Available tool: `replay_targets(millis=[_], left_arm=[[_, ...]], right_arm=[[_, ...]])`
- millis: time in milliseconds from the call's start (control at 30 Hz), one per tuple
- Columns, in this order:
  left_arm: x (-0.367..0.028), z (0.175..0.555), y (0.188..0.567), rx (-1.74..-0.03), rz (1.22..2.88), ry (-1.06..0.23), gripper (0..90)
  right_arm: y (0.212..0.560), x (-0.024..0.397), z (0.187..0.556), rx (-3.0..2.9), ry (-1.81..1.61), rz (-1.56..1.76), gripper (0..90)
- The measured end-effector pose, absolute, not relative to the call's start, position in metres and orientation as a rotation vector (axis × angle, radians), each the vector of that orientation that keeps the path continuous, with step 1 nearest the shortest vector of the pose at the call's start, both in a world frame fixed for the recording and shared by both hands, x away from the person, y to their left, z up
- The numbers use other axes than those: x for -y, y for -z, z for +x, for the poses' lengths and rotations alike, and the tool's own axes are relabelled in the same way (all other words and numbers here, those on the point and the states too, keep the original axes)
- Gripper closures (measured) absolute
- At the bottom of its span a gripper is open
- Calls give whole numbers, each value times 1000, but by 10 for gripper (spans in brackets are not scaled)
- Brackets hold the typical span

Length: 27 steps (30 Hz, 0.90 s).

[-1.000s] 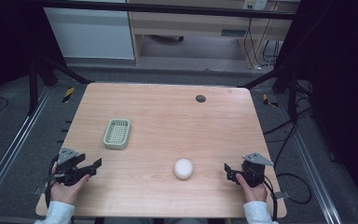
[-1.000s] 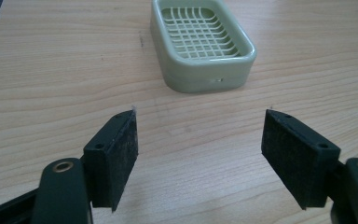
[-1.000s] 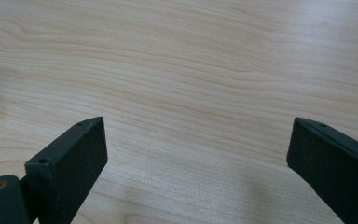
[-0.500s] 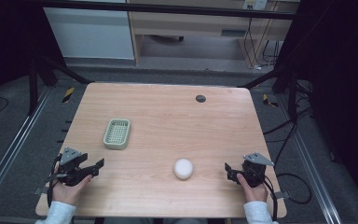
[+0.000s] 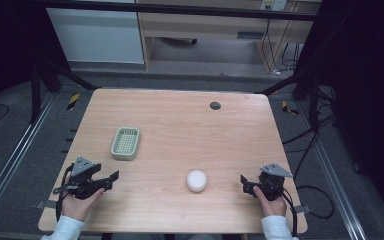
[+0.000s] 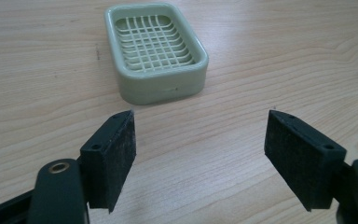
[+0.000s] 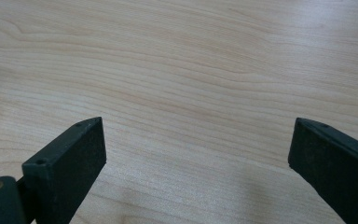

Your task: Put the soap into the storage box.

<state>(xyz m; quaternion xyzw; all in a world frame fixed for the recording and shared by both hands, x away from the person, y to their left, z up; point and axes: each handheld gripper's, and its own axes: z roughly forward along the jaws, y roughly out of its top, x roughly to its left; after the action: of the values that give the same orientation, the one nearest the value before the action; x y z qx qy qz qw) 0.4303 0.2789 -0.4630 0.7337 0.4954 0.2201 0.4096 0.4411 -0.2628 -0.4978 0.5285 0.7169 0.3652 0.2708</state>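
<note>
Wooden table (image 5: 180,125) sits in dark room, grey floor and rails around it. Small black round spot (image 5: 215,105) near far edge. Green soap dish (image 5: 125,143) on left half, nothing inside. White soap bar (image 5: 197,180) near front edge, well apart from dish. Left gripper (image 5: 111,177) at front left corner, jaws wide apart, holding nothing, dish just ahead with bare wood between. Right gripper (image 5: 243,184) at front right, jaws wide apart, holding nothing, soap to its left. Since earlier picture, left gripper has edged slightly toward front; soap and dish same spots. Lots of bare wood in middle.
</note>
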Motion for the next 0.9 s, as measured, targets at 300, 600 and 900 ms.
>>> replay_targets(millis=[300, 600, 900], left_arm=[[-267, 431, 458, -1208, 1866, -550, 235], [-249, 434, 455, -1160, 1916, -532, 226], [-230, 435, 453, -1105, 1975, -511, 222]], right_arm=[[499, 261, 443, -1932, -976, 1411, 44], [499, 261, 443, -1931, -979, 1417, 43], [499, 260, 444, -1927, -983, 1411, 43]])
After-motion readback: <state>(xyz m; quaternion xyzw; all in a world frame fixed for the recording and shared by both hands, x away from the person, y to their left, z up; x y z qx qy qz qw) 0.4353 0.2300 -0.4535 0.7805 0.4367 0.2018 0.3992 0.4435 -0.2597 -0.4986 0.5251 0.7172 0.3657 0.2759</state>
